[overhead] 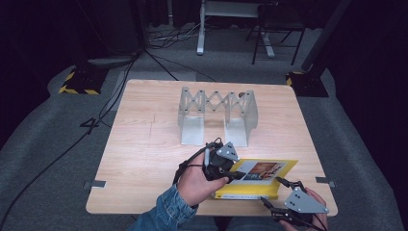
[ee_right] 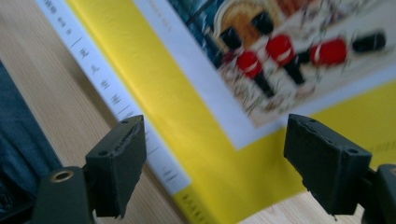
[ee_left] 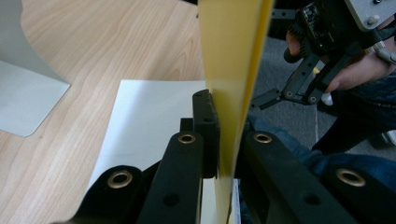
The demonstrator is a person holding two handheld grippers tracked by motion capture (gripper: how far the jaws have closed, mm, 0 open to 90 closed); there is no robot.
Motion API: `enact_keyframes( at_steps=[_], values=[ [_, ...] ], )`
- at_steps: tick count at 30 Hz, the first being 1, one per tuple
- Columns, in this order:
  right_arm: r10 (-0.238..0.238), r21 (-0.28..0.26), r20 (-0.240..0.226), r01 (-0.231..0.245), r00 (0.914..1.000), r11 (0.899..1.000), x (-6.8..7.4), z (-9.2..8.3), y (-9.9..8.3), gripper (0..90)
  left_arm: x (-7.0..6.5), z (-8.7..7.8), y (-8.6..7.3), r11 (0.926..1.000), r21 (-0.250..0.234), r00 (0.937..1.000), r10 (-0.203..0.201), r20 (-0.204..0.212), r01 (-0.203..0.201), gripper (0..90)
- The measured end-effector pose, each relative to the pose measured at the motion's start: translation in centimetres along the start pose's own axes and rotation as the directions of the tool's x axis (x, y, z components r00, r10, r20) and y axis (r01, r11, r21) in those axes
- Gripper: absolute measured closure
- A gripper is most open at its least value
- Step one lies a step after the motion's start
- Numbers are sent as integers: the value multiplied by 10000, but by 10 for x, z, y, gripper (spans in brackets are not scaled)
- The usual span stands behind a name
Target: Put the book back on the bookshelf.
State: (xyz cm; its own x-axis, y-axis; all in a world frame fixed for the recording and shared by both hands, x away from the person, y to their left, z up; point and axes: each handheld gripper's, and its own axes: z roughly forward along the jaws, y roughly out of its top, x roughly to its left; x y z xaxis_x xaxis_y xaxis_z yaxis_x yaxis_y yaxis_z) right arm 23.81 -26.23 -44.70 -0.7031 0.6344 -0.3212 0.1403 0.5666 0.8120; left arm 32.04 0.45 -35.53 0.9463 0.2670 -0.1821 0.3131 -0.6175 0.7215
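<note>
While left gripper point(overhead: 230, 176) clamps yellow book's point(overhead: 269, 185) cover, right gripper point(overhead: 276, 192) gapes unladen; metal book rack point(overhead: 216, 115) holds nothing.

Both tools are black, with a grey three-cornered plate on top studded with small screws. The left gripper point(overhead: 239, 174) trails looping black cables, and its hand emerges from a rolled blue denim cuff. The right gripper point(overhead: 271, 193) has brass-ringed pivot holes and blocky, rough-edged black pads point(ee_right: 119, 161)
</note>
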Motion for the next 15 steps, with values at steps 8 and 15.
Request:
enact_keyframes(
  at_steps=[8,15],
  values=[
    [-300,468,-516,325,9982,9984,5,16,-9,219,9,14,10,9995,273,9998,-158,-118,161,879],
    [-647,304,473,633,9968,9975,1,21,-20,223,1,19,24,9993,275,9997,255,31,-256,881]
  ],
)
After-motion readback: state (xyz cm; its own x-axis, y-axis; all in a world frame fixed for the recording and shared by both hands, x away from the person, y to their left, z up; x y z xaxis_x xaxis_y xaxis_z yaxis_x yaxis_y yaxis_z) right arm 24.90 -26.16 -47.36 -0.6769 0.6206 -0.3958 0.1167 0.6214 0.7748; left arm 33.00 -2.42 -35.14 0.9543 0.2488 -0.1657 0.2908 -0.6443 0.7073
